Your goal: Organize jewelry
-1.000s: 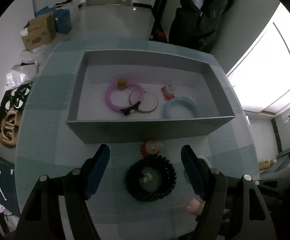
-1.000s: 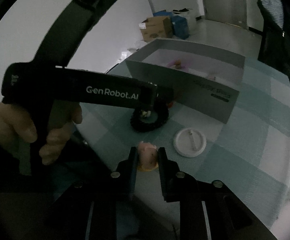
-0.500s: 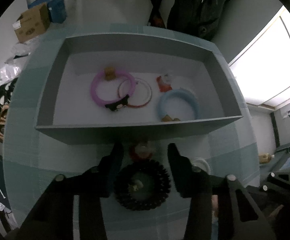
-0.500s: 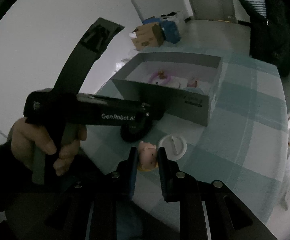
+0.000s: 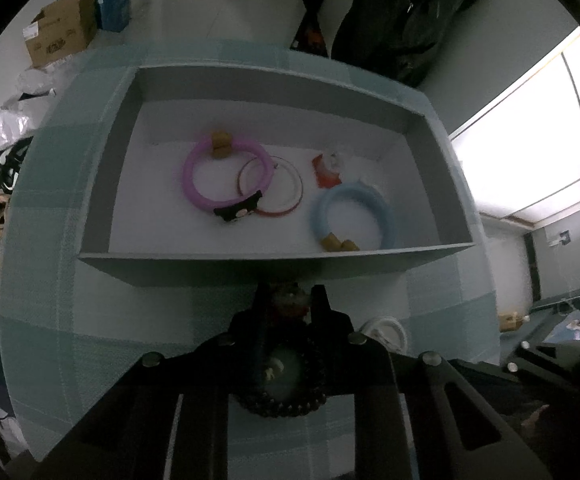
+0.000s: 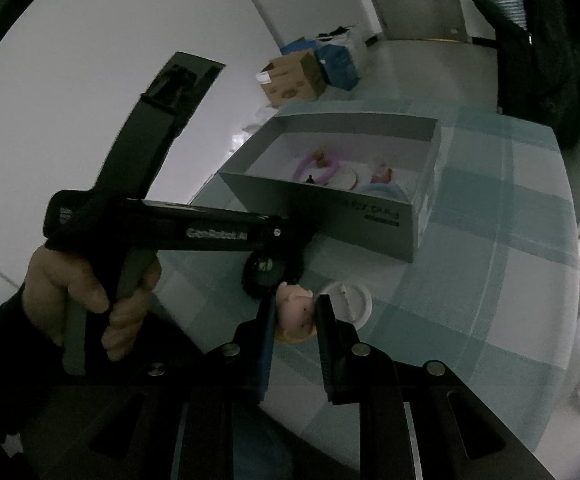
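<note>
My left gripper [image 5: 290,300] is closing its jaws on a small red charm [image 5: 290,305], and the pads press on it just in front of the grey box [image 5: 249,268]. The charm belongs to a black beaded bracelet [image 5: 281,404] lying on the checked cloth under the fingers. In the box lie a pink ring [image 5: 187,178], a thin red bangle [image 5: 290,200], a pale blue ring [image 5: 386,216] and a red-and-white charm [image 5: 328,168]. My right gripper [image 6: 294,314] is shut on a pink doll-head trinket [image 6: 294,308], held above the cloth.
A white round lid [image 6: 348,302] lies on the teal checked tablecloth [image 6: 490,280] to the right of the bracelet. A person's hand [image 6: 85,288] grips the left tool. Cardboard boxes [image 5: 59,36] and a dark coat [image 5: 406,12] stand beyond the table.
The left gripper's fingers went from wide apart to pinched on the red charm, and the view tipped toward the box. The right gripper rose a little and rolled, still holding the trinket.
</note>
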Tool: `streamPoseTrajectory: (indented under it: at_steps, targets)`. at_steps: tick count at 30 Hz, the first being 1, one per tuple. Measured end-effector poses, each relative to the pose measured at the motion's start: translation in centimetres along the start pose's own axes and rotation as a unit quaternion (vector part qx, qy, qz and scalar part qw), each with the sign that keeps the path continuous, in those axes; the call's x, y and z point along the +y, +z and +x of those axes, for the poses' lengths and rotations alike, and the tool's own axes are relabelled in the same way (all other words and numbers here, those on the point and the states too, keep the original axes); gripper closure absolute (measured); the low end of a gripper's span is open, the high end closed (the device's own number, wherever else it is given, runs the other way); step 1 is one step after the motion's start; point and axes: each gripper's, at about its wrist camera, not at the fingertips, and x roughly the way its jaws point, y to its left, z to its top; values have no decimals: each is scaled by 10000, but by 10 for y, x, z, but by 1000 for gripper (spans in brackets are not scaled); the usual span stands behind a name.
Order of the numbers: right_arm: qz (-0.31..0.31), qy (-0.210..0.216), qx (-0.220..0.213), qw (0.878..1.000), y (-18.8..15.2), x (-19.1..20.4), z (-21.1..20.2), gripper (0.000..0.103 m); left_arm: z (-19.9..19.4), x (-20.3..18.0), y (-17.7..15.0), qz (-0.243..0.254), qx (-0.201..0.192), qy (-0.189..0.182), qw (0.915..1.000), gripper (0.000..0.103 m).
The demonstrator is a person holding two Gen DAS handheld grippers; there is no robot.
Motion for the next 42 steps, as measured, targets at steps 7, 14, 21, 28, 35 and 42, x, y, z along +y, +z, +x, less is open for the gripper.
streamPoseTrajectory:
  at_steps: [7,14,21,28,35,42]
  targets:
    - [21,12,-62,10000,0,1,-4,84,-17,5,1,-72,-236,-179,9995,89]
    - [160,69,-233,9996,3,0,-10,84,-33,12,2,-118,-438,-357,9983,89]
    - [251,109,-453,9986,14,1,-19,84,-49,11,8,-88,-740,-590,9955,89]
    - [443,229,-777,9957,33,0,-29,84,-58,8,10,-67,-1019,-681,9924,89]
    - [640,292,-959,9929,49,-4,-32,84,-60,9,19,-114,-1138,-792,9903,89]
    - [880,277,-909,9916,63,-14,-20,84,-58,9,25,-93,-1126,-767,9906,89]
